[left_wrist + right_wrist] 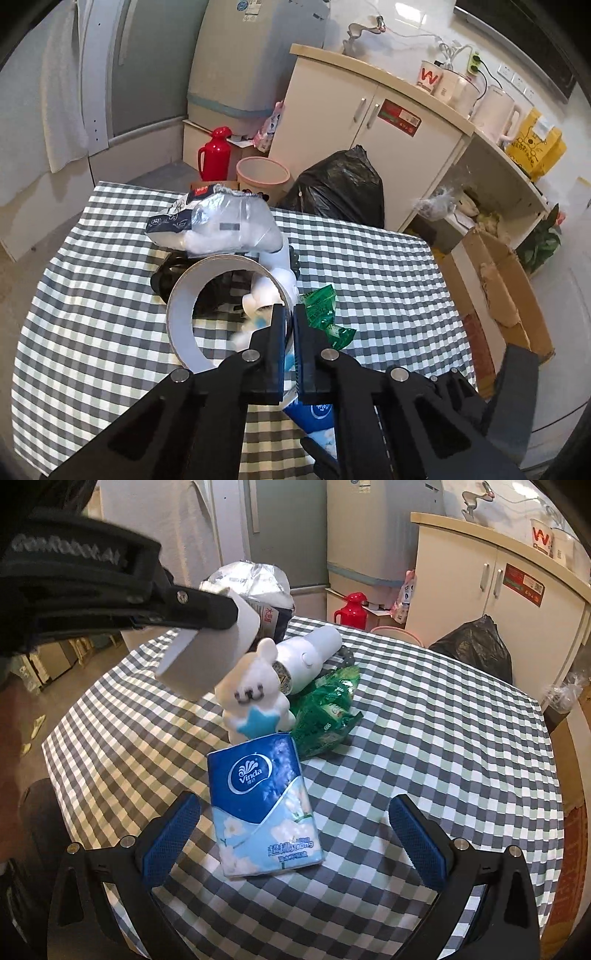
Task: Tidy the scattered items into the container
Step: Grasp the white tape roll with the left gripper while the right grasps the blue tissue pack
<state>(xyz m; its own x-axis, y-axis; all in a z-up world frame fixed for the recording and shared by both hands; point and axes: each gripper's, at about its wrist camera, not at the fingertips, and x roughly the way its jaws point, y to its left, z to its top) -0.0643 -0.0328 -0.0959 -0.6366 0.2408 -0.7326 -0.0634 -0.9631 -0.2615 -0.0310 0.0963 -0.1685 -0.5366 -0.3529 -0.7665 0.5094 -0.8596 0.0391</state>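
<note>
My left gripper [290, 314] is shut on the wall of a wide white ring [181, 317] and holds it tilted above the checked table [388, 280]. From the right wrist view the ring [207, 653] hangs just over a white bear toy [255, 690]. A blue Vinda tissue pack [262, 805] lies flat between the spread fingers of my open right gripper [291, 812], touching neither pad. Behind the bear lie a white bottle [310, 657] and a crumpled green packet [325, 709].
A silver foil bag [229, 221] on a dark printed pack sits at the table's far side, with a black item [166, 277] beneath. Beyond the table stand a pink bin [263, 173], a black rubbish bag [340, 188], a red flask [214, 155] and an open cardboard box [506, 291].
</note>
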